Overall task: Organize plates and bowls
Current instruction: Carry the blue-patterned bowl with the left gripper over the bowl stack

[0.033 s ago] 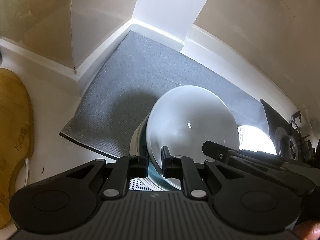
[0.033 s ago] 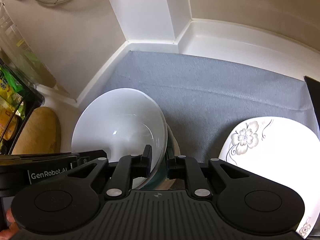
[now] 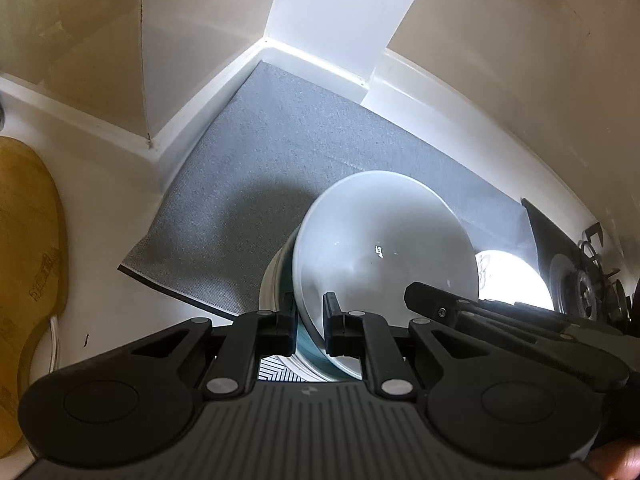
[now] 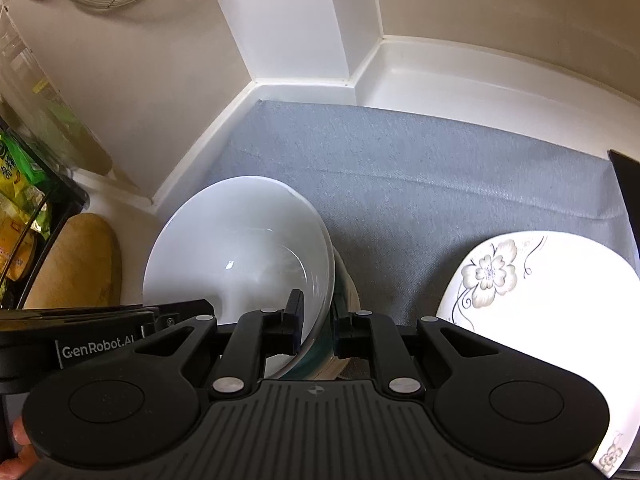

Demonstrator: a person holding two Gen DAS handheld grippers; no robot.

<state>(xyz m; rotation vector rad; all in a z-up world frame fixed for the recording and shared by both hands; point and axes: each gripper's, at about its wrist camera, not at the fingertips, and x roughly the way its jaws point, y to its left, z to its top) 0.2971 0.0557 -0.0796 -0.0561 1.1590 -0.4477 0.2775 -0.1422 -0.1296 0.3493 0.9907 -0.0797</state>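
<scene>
A large white bowl (image 3: 384,248) sits tilted on a stack of bowls, a teal one (image 3: 310,350) and a cream one (image 3: 274,276) under it, on the grey mat (image 3: 280,184). My left gripper (image 3: 310,316) is shut on the white bowl's near rim. My right gripper (image 4: 318,320) is shut on the same white bowl (image 4: 236,248) at its right rim, with the stack's teal (image 4: 320,350) and cream (image 4: 348,292) sides beside it. A white flowered plate (image 4: 532,304) lies on the mat to the right; it also shows in the left wrist view (image 3: 508,276).
The grey mat (image 4: 420,168) fills a white walled corner (image 4: 304,80). A wooden cutting board (image 3: 28,248) lies left on the counter. A rack with food packets (image 4: 20,208) stands at far left. A black stove edge (image 3: 560,240) is at right.
</scene>
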